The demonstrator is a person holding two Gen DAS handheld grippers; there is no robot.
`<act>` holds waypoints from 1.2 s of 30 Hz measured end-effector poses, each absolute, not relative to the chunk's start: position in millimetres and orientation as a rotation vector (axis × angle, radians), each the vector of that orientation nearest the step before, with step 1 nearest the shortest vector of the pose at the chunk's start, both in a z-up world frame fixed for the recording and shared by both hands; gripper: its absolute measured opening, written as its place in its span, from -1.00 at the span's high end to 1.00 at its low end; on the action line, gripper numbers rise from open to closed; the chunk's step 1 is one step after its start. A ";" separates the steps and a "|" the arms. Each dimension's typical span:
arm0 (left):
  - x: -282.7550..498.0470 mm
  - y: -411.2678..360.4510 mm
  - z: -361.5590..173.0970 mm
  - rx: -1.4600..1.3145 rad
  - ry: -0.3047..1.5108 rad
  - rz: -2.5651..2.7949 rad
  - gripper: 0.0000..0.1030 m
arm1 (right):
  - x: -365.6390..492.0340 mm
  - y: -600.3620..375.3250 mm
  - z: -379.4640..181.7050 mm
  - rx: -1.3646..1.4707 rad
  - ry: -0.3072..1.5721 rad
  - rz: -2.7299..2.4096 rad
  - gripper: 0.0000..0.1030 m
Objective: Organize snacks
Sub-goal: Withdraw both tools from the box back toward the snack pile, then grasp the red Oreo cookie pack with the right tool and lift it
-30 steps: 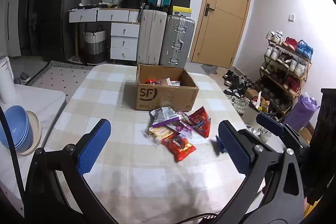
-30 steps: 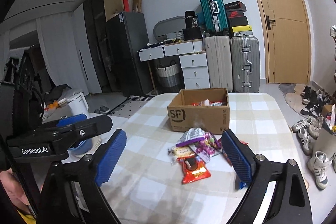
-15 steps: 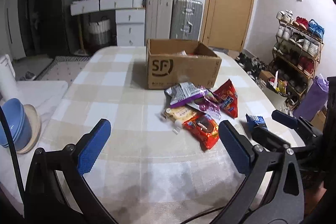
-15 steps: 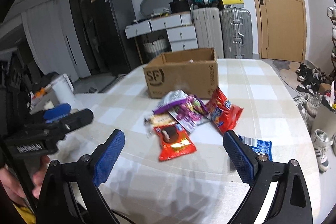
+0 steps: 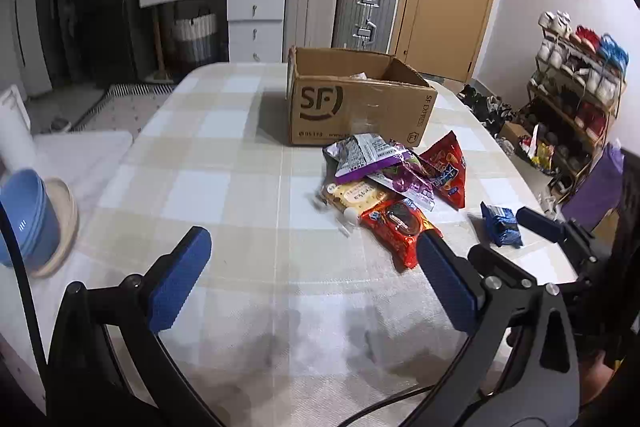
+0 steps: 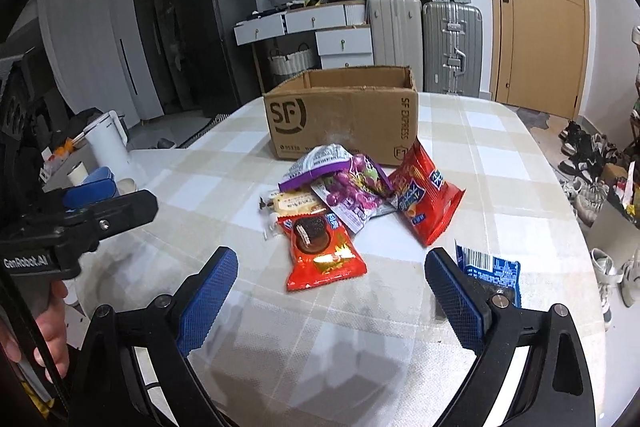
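Note:
An open cardboard SF box [image 5: 352, 103] [image 6: 344, 119] stands mid-table on the checked cloth. In front of it lies a pile of snack packets: a purple-silver bag [image 6: 320, 163], a grape-candy packet [image 6: 356, 195], a red chip bag [image 6: 424, 195], a yellow biscuit pack [image 5: 356, 193] and a red cookie packet [image 6: 320, 255]. A small blue packet [image 6: 492, 271] lies apart to the right. My left gripper [image 5: 308, 279] is open above the near cloth, left of the pile. My right gripper [image 6: 332, 291] is open, low, just before the red cookie packet, holding nothing.
Blue bowls [image 5: 24, 215] on a plate sit at the left on a side surface, with a white kettle [image 6: 108, 143] nearby. Suitcases [image 5: 340, 7], drawers and a door stand behind the table. A shoe rack [image 5: 576, 99] and shoes lie on the right.
Both grippers have dropped and moved forward toward the snack pile, which now looks closer and larger. The small blue packet has come into view. Both stayed open.

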State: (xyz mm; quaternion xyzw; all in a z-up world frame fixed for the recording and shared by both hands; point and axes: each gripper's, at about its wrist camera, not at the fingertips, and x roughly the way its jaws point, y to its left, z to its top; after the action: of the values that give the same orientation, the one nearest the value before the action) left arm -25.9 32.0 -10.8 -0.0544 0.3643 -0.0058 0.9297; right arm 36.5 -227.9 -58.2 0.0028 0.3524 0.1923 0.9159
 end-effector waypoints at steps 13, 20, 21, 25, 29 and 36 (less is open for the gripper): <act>-22.1 40.1 -20.2 -0.167 0.782 -0.006 -0.98 | 69.6 -221.7 -81.1 0.015 0.808 0.423 -0.87; -18.9 37.1 -23.1 -0.181 0.809 -0.028 -0.98 | 93.0 -207.5 -99.8 -0.013 0.897 0.422 -0.87; -19.5 37.3 -22.2 -0.184 0.806 -0.030 -0.98 | 97.0 -205.0 -102.7 -0.020 0.905 0.422 -0.87; -20.7 38.3 -21.5 -0.193 0.806 -0.038 -0.98 | 112.5 -195.2 -112.2 -0.032 0.942 0.421 -0.87; -20.3 40.7 -22.8 -0.201 0.817 -0.040 -0.98 | 126.5 -183.7 -123.0 -0.030 0.991 0.439 -0.81; -16.6 45.3 -26.2 -0.211 0.830 -0.031 -0.98 | 121.7 -154.6 -130.1 -0.217 0.970 0.447 0.04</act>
State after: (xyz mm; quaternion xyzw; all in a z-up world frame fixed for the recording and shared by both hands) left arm -16.6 45.3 -26.2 -0.1023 0.4022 -0.0150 0.9097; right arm 121.7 -154.6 -130.1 -0.1031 0.4613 0.2126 0.8552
